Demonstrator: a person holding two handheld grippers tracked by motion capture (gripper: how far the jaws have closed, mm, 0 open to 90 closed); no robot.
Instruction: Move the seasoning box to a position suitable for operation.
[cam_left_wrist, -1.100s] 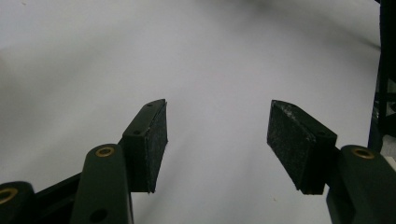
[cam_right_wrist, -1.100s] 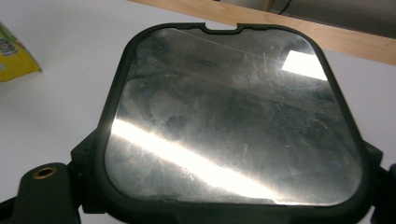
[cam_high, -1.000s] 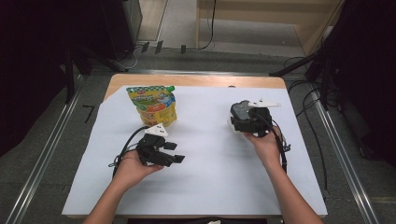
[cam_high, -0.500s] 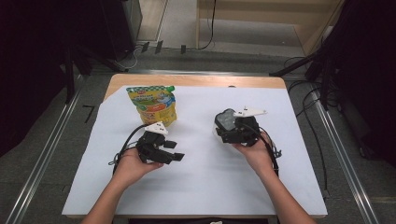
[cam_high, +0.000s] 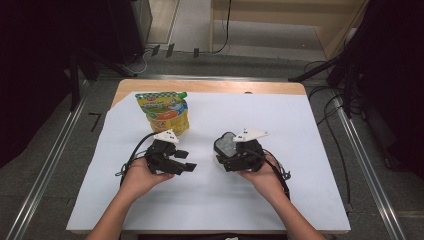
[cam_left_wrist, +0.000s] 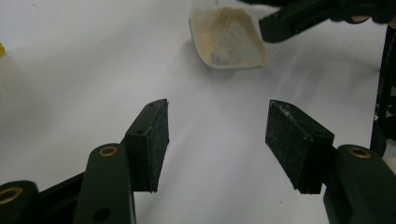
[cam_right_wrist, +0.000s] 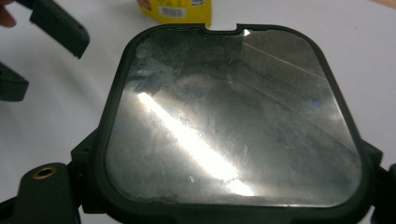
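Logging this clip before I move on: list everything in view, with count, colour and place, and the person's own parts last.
pouch: 1, yellow and green, far left of the sheet, lying flat
container: 1, clear tub with a dark-rimmed lid and pale powder inside, mid-sheet, in the right gripper
sheet: 1, white, covering the table
table: 1, wooden, far edge showing
left gripper: 1, black, jaws open and empty, left of the container
right gripper: 1, black, closed on the container
hands: 2, one on each gripper

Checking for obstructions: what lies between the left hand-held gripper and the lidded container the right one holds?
Nothing: in the left gripper view, bare white sheet runs from the left hand-held gripper to the container.
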